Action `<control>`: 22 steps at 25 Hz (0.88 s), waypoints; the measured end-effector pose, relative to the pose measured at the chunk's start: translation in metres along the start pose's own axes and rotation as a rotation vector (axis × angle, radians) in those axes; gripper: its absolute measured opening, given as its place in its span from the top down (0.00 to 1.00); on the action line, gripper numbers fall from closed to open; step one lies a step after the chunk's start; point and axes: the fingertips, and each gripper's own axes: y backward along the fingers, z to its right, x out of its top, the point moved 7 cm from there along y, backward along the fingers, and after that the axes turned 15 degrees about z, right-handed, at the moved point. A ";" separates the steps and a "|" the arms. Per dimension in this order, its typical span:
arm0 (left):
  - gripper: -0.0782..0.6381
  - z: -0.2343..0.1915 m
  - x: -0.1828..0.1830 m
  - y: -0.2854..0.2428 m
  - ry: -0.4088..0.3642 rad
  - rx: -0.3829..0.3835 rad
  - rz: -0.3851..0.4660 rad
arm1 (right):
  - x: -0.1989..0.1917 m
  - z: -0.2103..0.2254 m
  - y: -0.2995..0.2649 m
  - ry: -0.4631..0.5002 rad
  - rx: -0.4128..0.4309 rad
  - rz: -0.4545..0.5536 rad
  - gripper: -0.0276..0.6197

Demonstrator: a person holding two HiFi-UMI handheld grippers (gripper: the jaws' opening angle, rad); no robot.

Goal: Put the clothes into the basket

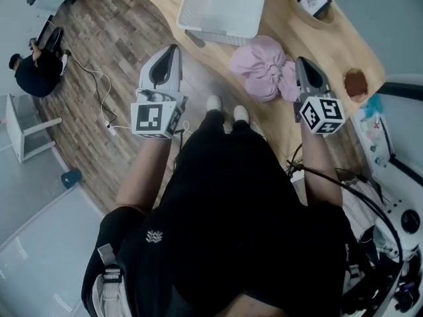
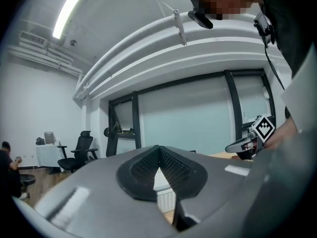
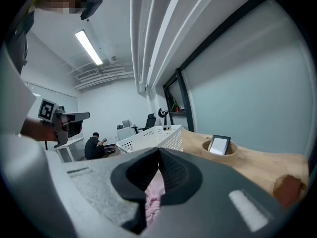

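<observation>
So, both grippers were held out level over the edge of the light wooden table (image 1: 310, 41), one in each hand. The left gripper (image 1: 173, 50) hung over the wood-plank floor (image 1: 99, 38) just off the table's edge, well apart from the clothes. Its own view showed the jaws together at the tips, nothing pinched, just a bit of basket showing through the slit under them.

The right gripper (image 1: 301, 62) was over the table, its nose right beside the crumpled pink cloth bundle (image 1: 263, 68). Its jaws were closed too. Pink fabric showed through the gap below the tips, but I couldn't tell if it was actually touching the cloth.

The pink bundle sat on the table near the front edge, not in the basket. The white perforated plastic basket (image 1: 187, 5) stood just past it, further back on the table, close to the bundle but not touching as far as I could see.

Off to the right was a round wooden tray (image 1: 328, 20) with a small framed picture (image 1: 312, 0) in it. A person in black (image 1: 33, 68) sat way back in the room.
</observation>
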 end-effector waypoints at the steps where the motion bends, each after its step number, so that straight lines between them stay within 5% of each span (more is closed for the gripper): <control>1: 0.88 0.001 -0.002 -0.009 0.009 -0.023 0.010 | -0.001 0.000 0.002 -0.003 -0.004 0.002 0.95; 9: 0.88 0.005 -0.024 -0.051 0.060 -0.193 0.021 | -0.037 -0.010 0.019 -0.027 -0.127 -0.027 0.95; 14: 0.88 0.006 -0.051 -0.063 0.076 -0.248 -0.024 | -0.051 -0.016 0.001 0.012 -0.117 -0.033 0.95; 17: 0.88 0.005 -0.070 -0.057 0.119 -0.248 -0.072 | -0.071 -0.019 -0.006 0.012 -0.112 -0.074 0.86; 22: 0.88 0.007 -0.103 -0.051 0.153 -0.288 -0.136 | -0.108 -0.022 -0.018 0.005 -0.086 -0.195 0.54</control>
